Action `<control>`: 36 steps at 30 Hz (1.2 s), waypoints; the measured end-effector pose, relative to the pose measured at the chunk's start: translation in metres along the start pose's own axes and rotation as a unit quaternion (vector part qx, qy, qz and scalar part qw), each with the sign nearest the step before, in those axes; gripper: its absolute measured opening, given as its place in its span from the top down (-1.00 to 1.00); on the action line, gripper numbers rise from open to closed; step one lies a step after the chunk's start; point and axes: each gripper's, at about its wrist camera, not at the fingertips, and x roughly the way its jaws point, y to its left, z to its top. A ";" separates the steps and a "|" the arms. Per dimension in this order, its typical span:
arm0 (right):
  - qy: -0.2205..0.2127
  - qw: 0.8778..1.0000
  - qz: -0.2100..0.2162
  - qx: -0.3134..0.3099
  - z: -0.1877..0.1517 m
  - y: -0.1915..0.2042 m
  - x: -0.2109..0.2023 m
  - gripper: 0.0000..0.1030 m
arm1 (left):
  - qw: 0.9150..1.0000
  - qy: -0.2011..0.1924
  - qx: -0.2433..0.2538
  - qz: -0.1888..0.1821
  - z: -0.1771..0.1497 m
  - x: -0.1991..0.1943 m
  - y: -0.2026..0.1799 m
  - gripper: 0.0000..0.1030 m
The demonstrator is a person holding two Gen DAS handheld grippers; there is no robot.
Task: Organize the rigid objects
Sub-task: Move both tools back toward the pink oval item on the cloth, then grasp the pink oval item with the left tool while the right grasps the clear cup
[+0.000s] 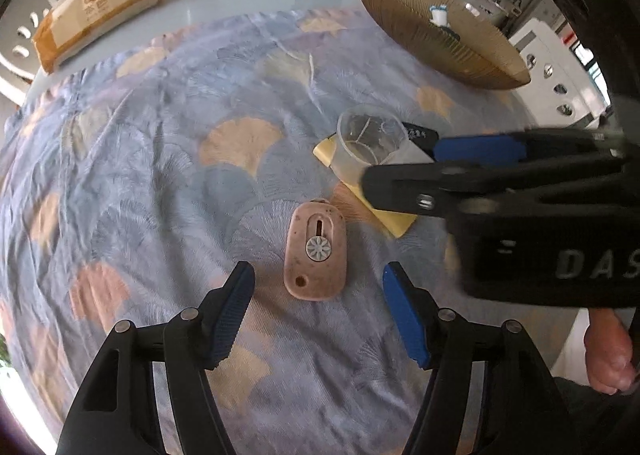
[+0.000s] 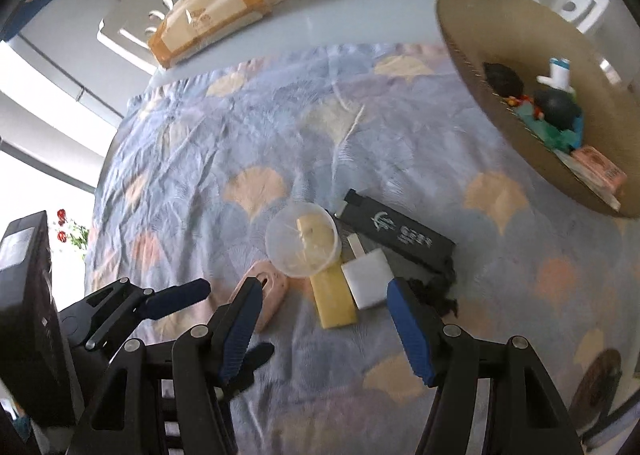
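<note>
- The pink cutter (image 1: 315, 253) lies flat on the patterned cloth (image 1: 160, 159), just ahead of my left gripper (image 1: 318, 287) and between its fingers; nothing touches it
- My left jaws stand wide apart, empty
- My right gripper (image 2: 324, 301) hangs spread and empty above the yellow block (image 2: 334, 301), near the clear cup (image 2: 302, 245)

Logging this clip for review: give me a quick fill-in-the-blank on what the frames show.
1. The left gripper is open, with the ___ cutter between its fingers.
2. The clear cup stands partly on a ___ block.
3. Collected items lie in the brown ___.

Missing: pink; yellow; bowl
</note>
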 end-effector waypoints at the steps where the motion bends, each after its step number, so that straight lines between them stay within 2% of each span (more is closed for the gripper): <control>1: 0.000 1.000 -0.004 -0.003 0.002 0.001 0.003 -0.23 | 1.000 -0.003 0.009 0.010 0.000 0.001 -0.003 -0.23; 3: -0.004 1.000 -0.012 -0.012 0.005 0.003 0.007 -0.23 | 1.000 0.000 0.017 0.012 0.001 0.004 -0.005 -0.20; 5: -0.006 0.999 -0.022 -0.022 0.009 0.005 0.010 -0.23 | 1.000 0.001 0.006 0.004 0.001 0.006 -0.002 -0.05; 8: -0.016 0.999 -0.021 -0.035 0.011 0.007 0.010 -0.14 | 1.000 -0.004 0.004 0.006 0.002 0.006 0.000 -0.01; 10: -0.020 0.999 -0.018 -0.045 0.013 0.009 0.012 0.13 | 1.000 -0.007 0.007 0.009 0.000 0.006 0.001 0.03; 13: -0.028 0.998 -0.017 -0.051 0.011 0.010 0.012 0.26 | 1.000 -0.013 0.014 0.014 -0.001 0.006 -0.001 0.09; 16: -0.046 0.998 -0.014 -0.048 0.007 0.007 0.004 0.27 | 1.000 -0.016 0.014 0.016 -0.002 0.005 0.000 0.38; 20: -0.072 0.997 0.001 -0.011 0.001 -0.013 -0.022 0.26 | 1.000 -0.007 -0.016 -0.016 0.000 0.004 0.011 0.35; 22: -0.086 0.996 0.011 0.007 -0.006 -0.025 -0.038 0.26 | 1.000 -0.007 -0.013 -0.012 0.000 0.004 0.010 0.35; 25: -0.092 0.995 -0.002 0.025 -0.021 -0.038 -0.051 0.26 | 1.000 -0.011 0.011 0.009 0.001 0.007 0.001 0.35; 28: -0.084 0.995 -0.010 0.044 -0.040 -0.051 -0.055 0.26 | 0.999 -0.020 0.029 0.032 0.004 0.010 -0.007 0.38; 36: -0.036 0.997 -0.014 0.065 -0.085 -0.071 -0.030 0.26 | 0.999 -0.035 0.020 0.036 -0.002 -0.014 0.005 0.39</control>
